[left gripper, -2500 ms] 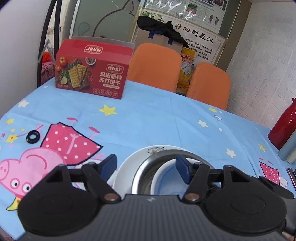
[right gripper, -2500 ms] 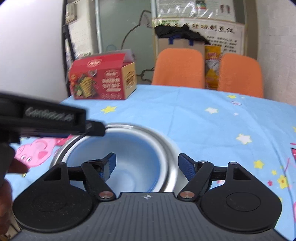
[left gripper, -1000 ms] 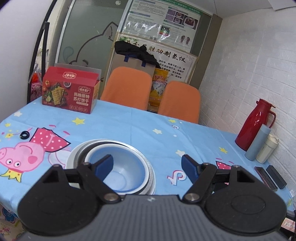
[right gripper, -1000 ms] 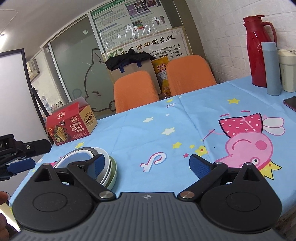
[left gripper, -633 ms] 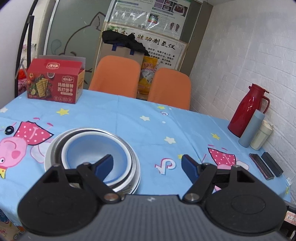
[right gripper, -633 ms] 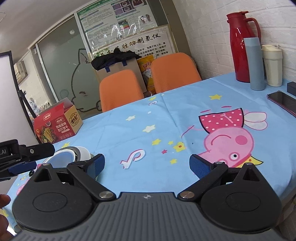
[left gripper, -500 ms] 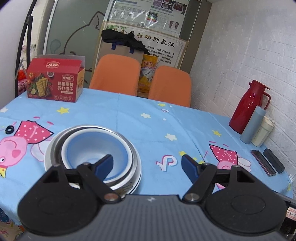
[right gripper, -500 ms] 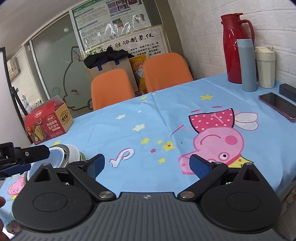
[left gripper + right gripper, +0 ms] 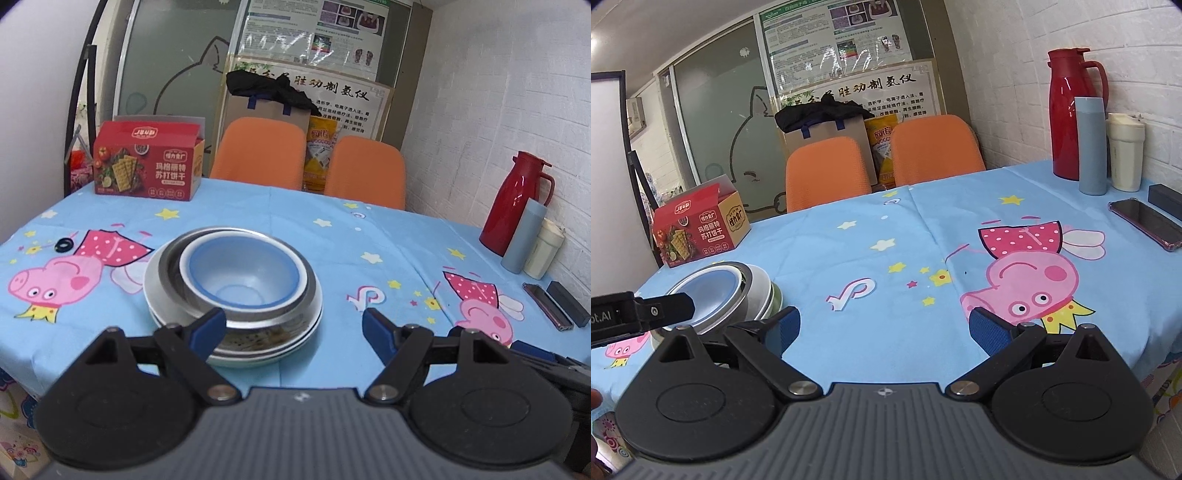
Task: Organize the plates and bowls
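Note:
A stack stands on the blue cartoon tablecloth: a blue-rimmed bowl [image 9: 240,273] nested in a steel bowl [image 9: 258,328], on white plates [image 9: 155,295]. My left gripper [image 9: 293,326] is open and empty, pulled back near the table's front edge, just in front of the stack. My right gripper [image 9: 884,330] is open and empty, to the right of the stack [image 9: 738,291], apart from it. Part of the left gripper [image 9: 642,314] shows at the left edge of the right wrist view.
A red cracker box [image 9: 146,168] stands at the back left, a small black ring [image 9: 63,244] near it. A red thermos [image 9: 513,203], a blue bottle [image 9: 522,240], a cream cup [image 9: 543,253], a phone [image 9: 1145,221] and a black case [image 9: 1165,199] stand at the right. Two orange chairs [image 9: 262,155] stand behind.
Both grippers have drawn back and away from the nested bowls, leaving them stacked on the plates. The right gripper has swung to the right. Both jaws stay open.

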`<state>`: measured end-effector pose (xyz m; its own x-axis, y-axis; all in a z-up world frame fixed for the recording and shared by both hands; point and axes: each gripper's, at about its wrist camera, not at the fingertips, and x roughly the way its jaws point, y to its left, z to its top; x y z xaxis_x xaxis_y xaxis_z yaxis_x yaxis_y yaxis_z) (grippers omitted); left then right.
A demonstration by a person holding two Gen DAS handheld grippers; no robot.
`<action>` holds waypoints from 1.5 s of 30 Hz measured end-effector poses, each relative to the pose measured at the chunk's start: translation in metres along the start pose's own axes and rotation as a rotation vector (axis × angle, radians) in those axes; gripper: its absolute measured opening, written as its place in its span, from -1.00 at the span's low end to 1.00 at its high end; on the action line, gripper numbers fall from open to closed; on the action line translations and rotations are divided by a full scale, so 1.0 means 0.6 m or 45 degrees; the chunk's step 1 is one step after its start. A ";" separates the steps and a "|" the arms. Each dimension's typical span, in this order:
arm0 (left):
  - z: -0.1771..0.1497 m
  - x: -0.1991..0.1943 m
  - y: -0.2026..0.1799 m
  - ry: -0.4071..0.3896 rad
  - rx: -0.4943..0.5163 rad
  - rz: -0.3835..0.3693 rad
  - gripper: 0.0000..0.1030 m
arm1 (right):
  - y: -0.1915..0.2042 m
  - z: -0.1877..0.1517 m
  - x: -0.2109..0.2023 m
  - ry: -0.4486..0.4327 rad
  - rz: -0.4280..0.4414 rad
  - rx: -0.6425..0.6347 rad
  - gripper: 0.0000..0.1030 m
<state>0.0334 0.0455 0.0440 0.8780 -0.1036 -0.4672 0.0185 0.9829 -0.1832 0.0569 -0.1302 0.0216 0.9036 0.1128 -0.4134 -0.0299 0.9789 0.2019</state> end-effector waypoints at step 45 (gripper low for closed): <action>-0.089 -0.067 0.002 -0.014 0.188 0.211 0.46 | 0.029 -0.077 -0.079 -0.027 0.061 -0.038 1.00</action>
<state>-0.0277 0.0425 0.0164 0.8801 0.0622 -0.4707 -0.0576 0.9980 0.0242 -0.0059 -0.1107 0.0038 0.9098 0.1560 -0.3846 -0.0855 0.9772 0.1942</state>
